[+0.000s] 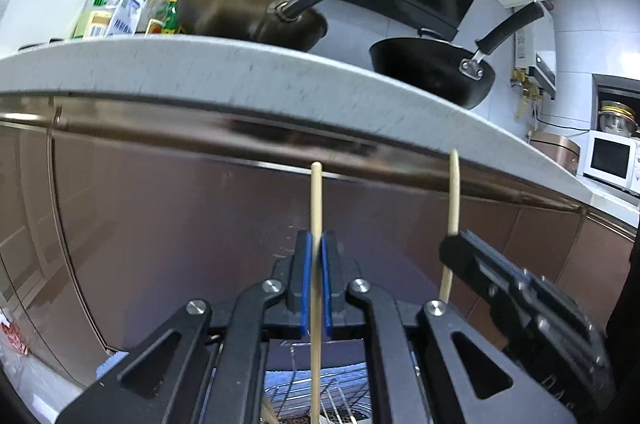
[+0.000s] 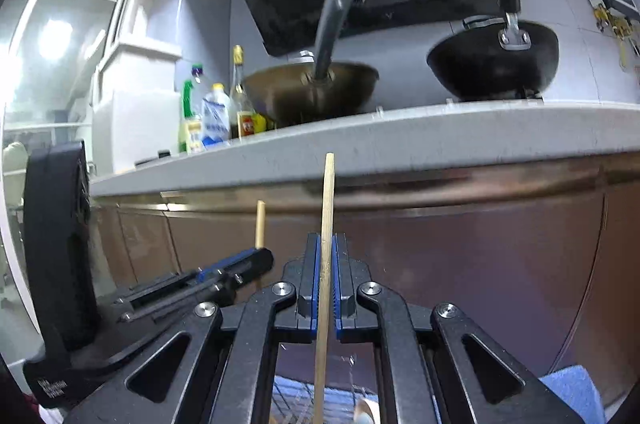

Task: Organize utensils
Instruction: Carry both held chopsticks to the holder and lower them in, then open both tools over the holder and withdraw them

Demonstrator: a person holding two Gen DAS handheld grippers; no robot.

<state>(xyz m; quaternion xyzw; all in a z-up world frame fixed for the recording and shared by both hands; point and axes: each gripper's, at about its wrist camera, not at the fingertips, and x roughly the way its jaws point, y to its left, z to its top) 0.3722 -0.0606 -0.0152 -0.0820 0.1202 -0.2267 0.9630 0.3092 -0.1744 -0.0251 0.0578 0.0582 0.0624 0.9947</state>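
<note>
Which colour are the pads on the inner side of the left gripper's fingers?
Blue. The pads on the left gripper show best in the left wrist view, clamping a pale wooden chopstick.

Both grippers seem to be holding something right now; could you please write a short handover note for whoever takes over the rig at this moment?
Left gripper: shut on a chopstick, held upright.
Right gripper: shut on a second chopstick, also upright.
Both are held in front of the cabinet, below the countertop edge. A wire rack lies beneath.
Done: one chopstick picked up per gripper.
Left: set both down together; the destination is not visible.
</note>
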